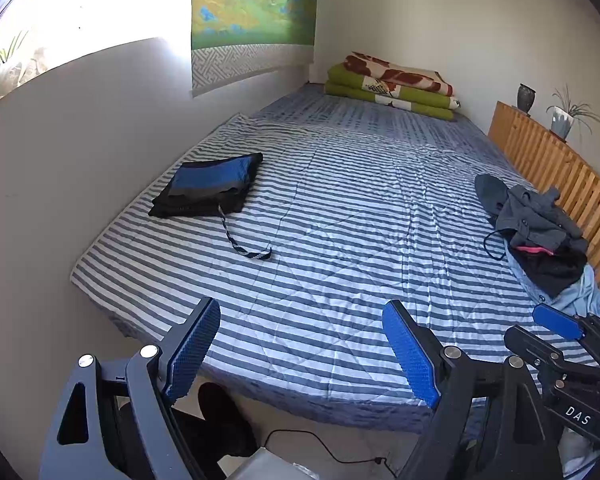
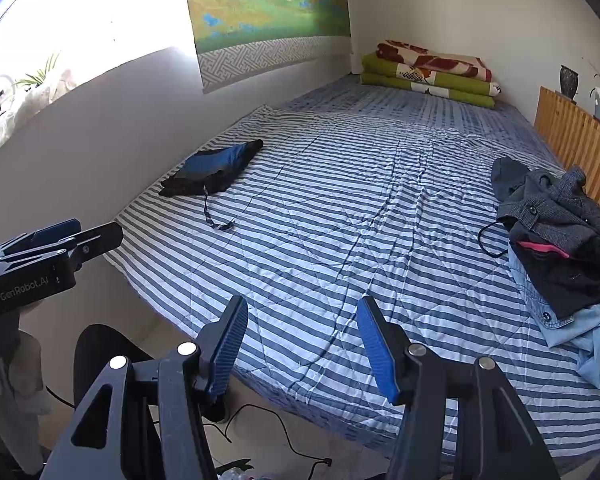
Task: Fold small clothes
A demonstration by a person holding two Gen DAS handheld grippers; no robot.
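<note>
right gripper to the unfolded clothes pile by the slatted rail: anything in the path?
Nothing visible. The right gripper hangs open and empty over the near edge of the striped bed; only bare sheet lies between it and the clothes pile. The folded stack sits far on the other side.

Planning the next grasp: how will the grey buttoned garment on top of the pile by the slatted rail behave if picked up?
The grey buttoned garment lies crumpled and draped, so it will probably hang floppy. It looks like thick fabric, likely heavier than thin clothes. It overlaps the black garment, so lifting may drag that along.
</note>
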